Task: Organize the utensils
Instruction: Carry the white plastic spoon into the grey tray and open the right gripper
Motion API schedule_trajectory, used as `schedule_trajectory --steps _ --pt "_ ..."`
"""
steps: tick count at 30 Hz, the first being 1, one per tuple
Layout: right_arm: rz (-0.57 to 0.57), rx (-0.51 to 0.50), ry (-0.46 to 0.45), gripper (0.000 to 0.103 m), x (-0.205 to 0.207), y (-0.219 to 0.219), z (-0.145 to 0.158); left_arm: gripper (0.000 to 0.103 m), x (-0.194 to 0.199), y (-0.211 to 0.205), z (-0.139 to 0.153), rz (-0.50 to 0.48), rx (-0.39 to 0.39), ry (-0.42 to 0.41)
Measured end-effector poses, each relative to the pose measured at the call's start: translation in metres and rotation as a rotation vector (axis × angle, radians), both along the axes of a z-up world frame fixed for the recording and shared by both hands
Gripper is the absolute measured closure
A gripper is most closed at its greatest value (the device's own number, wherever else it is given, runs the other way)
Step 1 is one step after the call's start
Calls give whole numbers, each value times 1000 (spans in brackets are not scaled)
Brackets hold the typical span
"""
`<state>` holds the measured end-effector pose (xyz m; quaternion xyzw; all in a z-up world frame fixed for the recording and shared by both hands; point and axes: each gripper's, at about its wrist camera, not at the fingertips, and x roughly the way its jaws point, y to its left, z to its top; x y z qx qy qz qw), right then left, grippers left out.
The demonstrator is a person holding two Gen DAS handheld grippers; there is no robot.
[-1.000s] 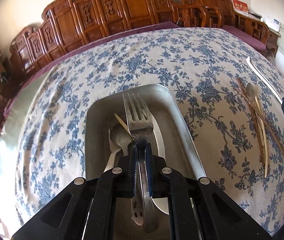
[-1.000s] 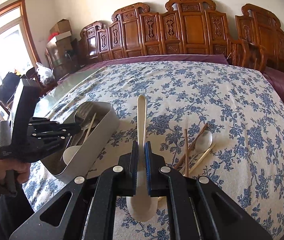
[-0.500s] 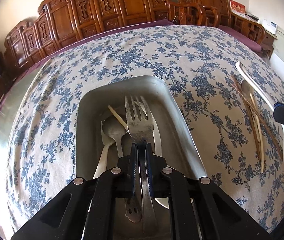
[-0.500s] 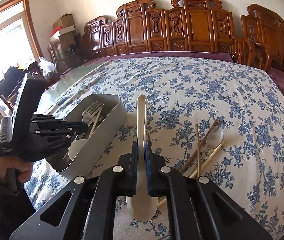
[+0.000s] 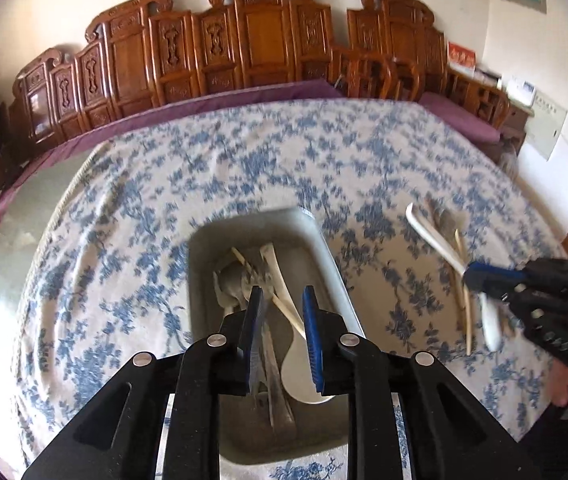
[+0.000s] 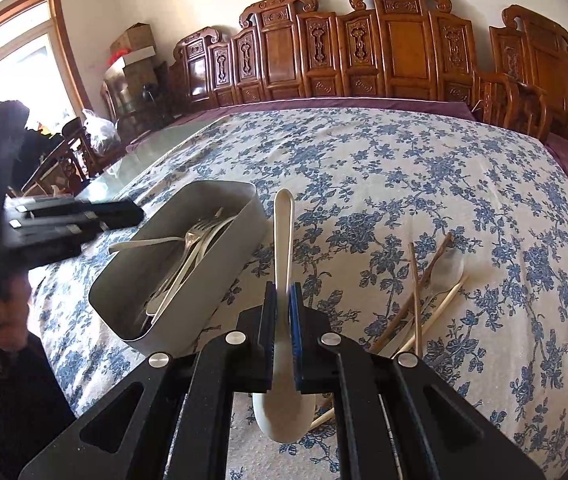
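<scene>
Floral-clothed tabletop (image 5: pixel 243 168) under the left wrist view: left gripper (image 5: pixel 281 332) hangs empty, jaws apart, above the grey bin (image 5: pixel 334 272) holding cutlery. Right wrist view: right gripper (image 6: pixel 281 340) clamps a white spoon (image 6: pixel 284 240), handle pointing forward; the bin lies just to its left.

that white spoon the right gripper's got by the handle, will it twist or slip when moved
The white spoon looks rigid, so it likely won't bend. Its smooth glossy handle may slip in the right gripper. The bowl hangs behind the jaws, so it could pivot.
</scene>
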<state>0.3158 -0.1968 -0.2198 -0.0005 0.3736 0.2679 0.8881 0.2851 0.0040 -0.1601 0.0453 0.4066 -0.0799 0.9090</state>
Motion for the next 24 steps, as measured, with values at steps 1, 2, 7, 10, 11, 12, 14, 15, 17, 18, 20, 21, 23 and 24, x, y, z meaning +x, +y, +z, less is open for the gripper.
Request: schedule_trajectory --steps 1,2,7,10,11,12,14,15,17,18,20,21,23,24 --pt "0 -1 0 95 0 0 -1 84 -1 4 4 4 -5 -7" --pt "1 -3 0 95 -1 1 -1 84 -1 9 8 13 -12 -14" --pt "3 10 3 95 -4 8 4 84 0 37 12 63 -42 -19" --pt "7 31 4 95 -4 15 11 84 -3 53 6 89 -65 -13" --pt "9 38 6 95 -4 19 14 84 -4 57 5 96 -74 -13" --pt "14 45 8 95 -3 24 17 84 -6 61 4 101 -80 -14" --pt "24 59 17 95 -1 35 21 84 -7 68 1 112 -89 -16" --pt "27 66 20 95 0 38 23 84 -9 71 -1 116 -93 -16" --pt "31 100 39 95 4 50 27 84 -10 78 -4 123 -103 -15" --pt "33 118 47 95 6 59 29 84 -10 81 -5 123 -107 -13" --pt "36 130 54 95 10 74 31 84 -11 86 -7 124 -107 -15" --pt "38 133 59 95 12 80 31 84 -12 88 -8 123 -104 -19" --pt "41 133 73 95 16 97 30 84 -13 91 -7 123 -105 -23" --pt "40 126 79 95 19 107 29 84 -14 92 -8 120 -110 -22"
